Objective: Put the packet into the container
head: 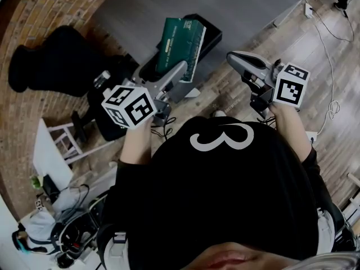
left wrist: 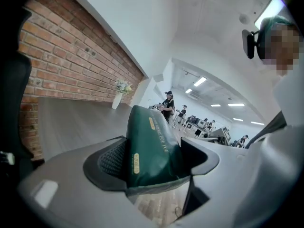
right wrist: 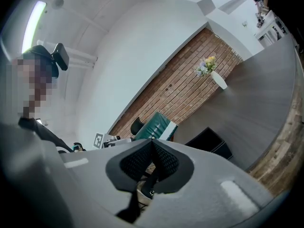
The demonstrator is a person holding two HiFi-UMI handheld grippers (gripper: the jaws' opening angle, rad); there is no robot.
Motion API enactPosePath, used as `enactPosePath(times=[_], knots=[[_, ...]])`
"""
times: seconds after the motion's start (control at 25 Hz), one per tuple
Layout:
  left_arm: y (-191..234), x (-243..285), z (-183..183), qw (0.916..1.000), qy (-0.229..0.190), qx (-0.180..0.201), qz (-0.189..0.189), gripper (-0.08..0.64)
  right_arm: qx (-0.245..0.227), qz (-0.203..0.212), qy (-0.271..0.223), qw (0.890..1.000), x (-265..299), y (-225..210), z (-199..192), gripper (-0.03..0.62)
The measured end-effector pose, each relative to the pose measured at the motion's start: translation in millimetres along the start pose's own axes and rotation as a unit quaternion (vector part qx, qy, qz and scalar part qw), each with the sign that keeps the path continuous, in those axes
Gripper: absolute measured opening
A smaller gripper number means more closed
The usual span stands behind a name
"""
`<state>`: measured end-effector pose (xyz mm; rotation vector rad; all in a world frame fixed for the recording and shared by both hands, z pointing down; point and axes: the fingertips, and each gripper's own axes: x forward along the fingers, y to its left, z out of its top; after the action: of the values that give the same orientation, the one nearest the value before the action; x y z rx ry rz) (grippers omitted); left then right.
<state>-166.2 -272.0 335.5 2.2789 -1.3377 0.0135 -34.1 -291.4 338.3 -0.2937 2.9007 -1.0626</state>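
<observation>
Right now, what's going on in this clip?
A person is holding a two-jaw gripper in each hand. The left gripper is clamped on the lower end of a green packet, holding it up in the air near the black container on the floor; the packet is not in it yet. The right gripper has its jaws together with nothing between them and is held off to the side.

Black shirt (head: 225, 201), white 3; grey left gripper (head: 183, 75) and right gripper (head: 233, 57).
</observation>
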Motion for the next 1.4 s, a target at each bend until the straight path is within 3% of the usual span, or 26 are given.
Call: enactPosePath(times=[0.2, 0.52, 0.72, 0.88, 1.08, 1.4], knots=[[13, 10, -1, 0.9972, 0.026, 0.070, -0.001, 0.374, 0.005, 0.000, 0.005, 1.000, 4, -10, -2, 0.002], [36, 36, -5, 0.9899, 0.072, 0.118, -0.034, 0.374, 0.022, -0.016, 0.009, 1.000, 16, -30, -1, 0.002], [51, 63, -22, 0.9788, 0.127, 0.152, -0.052, 0.374, 0.040, -0.032, 0.004, 0.999, 14, -51, 0, 0.002], [70, 80, -38, 0.9719, 0.165, 0.155, -0.063, 0.374, 0.056, -0.044, 0.007, 0.997, 18, -66, -4, 0.002], [82, 92, -51, 0.9692, 0.185, 0.146, -0.074, 0.374, 0.064, -0.060, 0.005, 0.996, 19, -79, -9, 0.002], [86, 113, -75, 0.9567, 0.231, 0.165, -0.066, 0.374, 0.078, -0.072, 0.005, 0.994, 6, -93, -19, 0.002]])
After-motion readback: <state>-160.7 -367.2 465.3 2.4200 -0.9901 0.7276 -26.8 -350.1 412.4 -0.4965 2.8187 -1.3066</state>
